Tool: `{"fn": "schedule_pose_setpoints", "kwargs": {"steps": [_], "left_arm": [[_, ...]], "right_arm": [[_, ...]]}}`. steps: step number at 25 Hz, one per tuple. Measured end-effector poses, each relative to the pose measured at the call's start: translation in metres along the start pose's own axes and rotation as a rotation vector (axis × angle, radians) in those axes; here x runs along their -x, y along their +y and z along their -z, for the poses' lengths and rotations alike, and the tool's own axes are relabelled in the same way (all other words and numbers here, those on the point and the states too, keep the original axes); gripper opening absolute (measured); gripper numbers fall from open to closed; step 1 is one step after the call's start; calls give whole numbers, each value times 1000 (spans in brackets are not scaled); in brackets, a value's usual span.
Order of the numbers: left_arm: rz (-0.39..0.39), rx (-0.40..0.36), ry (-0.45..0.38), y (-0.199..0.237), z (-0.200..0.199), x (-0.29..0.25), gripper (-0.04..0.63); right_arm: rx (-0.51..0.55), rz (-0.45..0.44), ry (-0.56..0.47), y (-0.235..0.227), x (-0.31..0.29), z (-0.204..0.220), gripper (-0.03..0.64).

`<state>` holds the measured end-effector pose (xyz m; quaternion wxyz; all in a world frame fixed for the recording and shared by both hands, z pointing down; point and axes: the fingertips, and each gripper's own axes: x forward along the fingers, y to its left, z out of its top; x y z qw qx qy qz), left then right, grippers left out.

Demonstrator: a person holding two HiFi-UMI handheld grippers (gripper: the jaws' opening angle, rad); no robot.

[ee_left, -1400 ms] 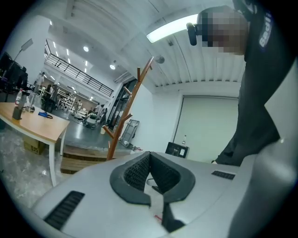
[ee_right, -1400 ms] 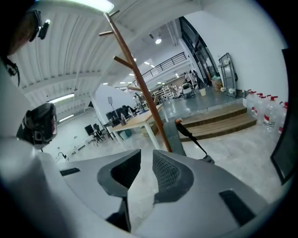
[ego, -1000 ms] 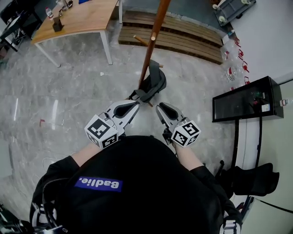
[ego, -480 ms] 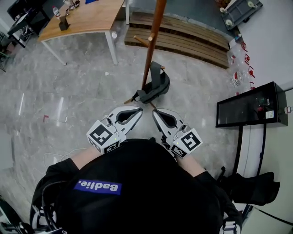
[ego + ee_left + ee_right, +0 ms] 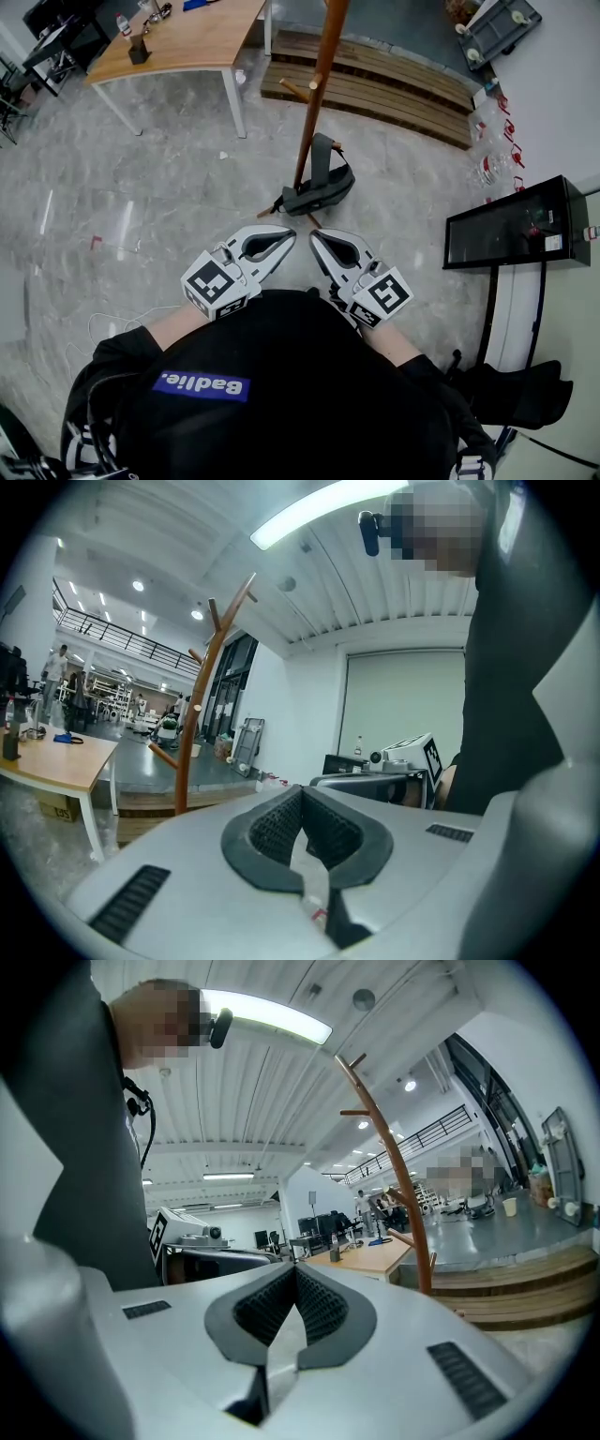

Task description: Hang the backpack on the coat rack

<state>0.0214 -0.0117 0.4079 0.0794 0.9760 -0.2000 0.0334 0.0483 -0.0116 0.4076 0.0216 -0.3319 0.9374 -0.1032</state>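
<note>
My L gripper & R gripper sit low in front of my chest, tips angled toward each other. Both have jaws pressed together w/ nothing between them. The backpack is on the floor just ahead, against the foot of the coat rack, strap sticking up.

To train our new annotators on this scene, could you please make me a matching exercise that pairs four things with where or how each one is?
Things:
1. backpack
2. coat rack
3. wooden table
4. left tool

Places or states:
A. shut, nothing between its jaws
B. stands upright, pegs bare
C. lies on the floor at the rack's foot
D. off to the left, beyond the rack

Pairs: 1-C; 2-B; 3-D; 4-A
</note>
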Motion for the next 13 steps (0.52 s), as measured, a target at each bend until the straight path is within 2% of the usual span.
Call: {"fn": "schedule_pose_setpoints", "kwargs": {"steps": [13], "left_arm": [[9, -2, -6, -1, -3, 7, 9]], "right_arm": [[-31, 30, 4, 1, 0, 5, 5]]}}
